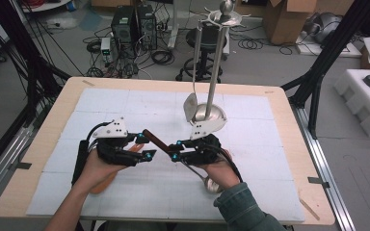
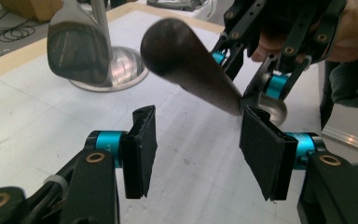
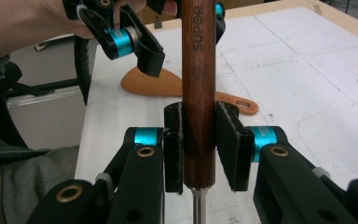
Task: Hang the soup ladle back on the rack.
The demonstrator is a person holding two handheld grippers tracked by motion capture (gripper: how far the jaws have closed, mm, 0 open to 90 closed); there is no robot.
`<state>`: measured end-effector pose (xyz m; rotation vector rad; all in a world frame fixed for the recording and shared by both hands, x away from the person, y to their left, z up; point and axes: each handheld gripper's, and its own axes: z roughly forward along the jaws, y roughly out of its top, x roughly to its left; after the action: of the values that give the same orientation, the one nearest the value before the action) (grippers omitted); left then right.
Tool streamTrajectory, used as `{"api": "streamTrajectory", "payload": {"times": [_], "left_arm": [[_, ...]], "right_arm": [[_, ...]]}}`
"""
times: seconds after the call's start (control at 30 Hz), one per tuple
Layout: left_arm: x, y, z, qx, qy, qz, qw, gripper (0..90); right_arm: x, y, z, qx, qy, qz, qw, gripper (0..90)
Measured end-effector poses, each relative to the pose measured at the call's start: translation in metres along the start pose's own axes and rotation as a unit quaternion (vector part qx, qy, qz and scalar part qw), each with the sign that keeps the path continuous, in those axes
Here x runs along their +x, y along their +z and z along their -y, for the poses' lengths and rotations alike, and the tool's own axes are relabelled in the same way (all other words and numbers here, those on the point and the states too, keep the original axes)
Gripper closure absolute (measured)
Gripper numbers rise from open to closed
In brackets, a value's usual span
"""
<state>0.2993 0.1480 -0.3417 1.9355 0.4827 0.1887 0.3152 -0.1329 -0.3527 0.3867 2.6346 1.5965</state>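
Dark wooden handle [image 3: 198, 84], "SUPOR" printed along it, sits clamped between my right gripper's [image 3: 199, 144] jaws, and I read them as narrow, pads pressing both sides of the wood. Below the pads the wood ends in a thin metal shank [image 3: 196, 205]. From the high view, that handle [image 1: 156, 141] juts out of the right gripper [image 1: 180, 150] toward the left gripper [image 1: 142, 147], raised off the white-covered worktop [image 1: 125, 103], near its front middle.

My left gripper [image 2: 193, 140] has its jaws wide, nothing between them. The handle's rounded end [image 2: 177, 51] hangs blurred above and beyond that gap, with its narrower part running past the right-hand pad; whether it touches, I cannot tell.

On the worktop under my left hand lies a light wooden spatula [image 3: 168, 85], flat. Farther back stands a steel rack [image 1: 214, 72] on a round base, with a metal turner [image 1: 191, 103] hanging from it.
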Motion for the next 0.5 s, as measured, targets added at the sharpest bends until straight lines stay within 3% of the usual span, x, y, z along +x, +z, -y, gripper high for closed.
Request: {"api": "streamTrajectory", "payload": {"times": [0.5], "left_arm": [[-0.001,0.003,-0.014,0.000,0.005,0.003,1.0000,49.1]], "right_arm": [[-0.001,-0.005,-0.004,-0.016,0.004,0.005,0.9999,73.7]]}}
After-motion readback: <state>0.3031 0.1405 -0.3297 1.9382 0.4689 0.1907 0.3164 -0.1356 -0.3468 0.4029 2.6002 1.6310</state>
